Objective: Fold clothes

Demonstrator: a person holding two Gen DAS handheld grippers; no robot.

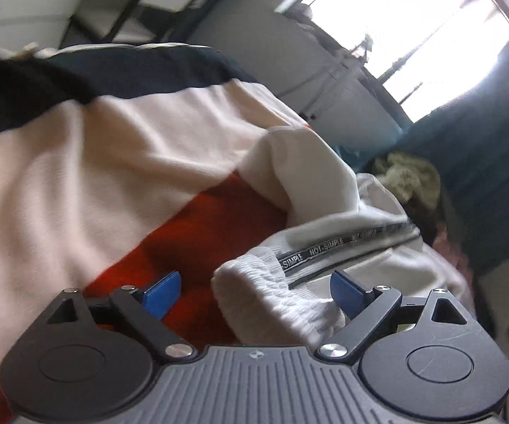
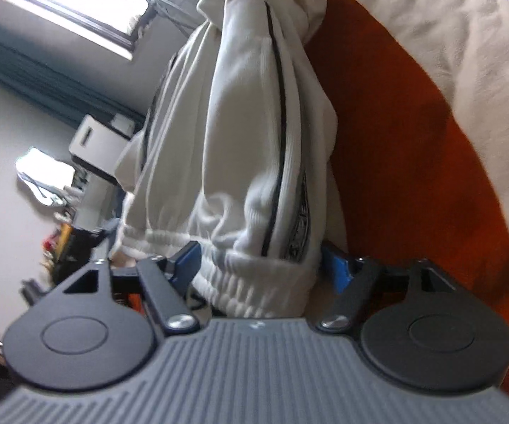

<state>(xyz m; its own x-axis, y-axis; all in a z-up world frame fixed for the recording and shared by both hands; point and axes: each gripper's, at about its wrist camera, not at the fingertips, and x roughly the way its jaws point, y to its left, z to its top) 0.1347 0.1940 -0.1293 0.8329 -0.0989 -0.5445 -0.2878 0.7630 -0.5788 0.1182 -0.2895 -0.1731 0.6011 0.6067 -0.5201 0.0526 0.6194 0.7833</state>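
Under us: striped blanket [image 1: 113, 162], window [image 1: 413, 28] beyond. Our left claw [image 1: 254, 291] gapes around white trousers [image 1: 325, 247]; our right claw [image 2: 259, 265] clamps their waistband [image 2: 254, 282].

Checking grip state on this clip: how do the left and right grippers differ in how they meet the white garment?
The left gripper is open, its blue pads wide apart, with the white garment lying loosely between them. The right gripper has both pads pressed against the garment's gathered waistband; it looks shut on it. Left sees a printed tape; right, a dark stripe. Both have blue pads.
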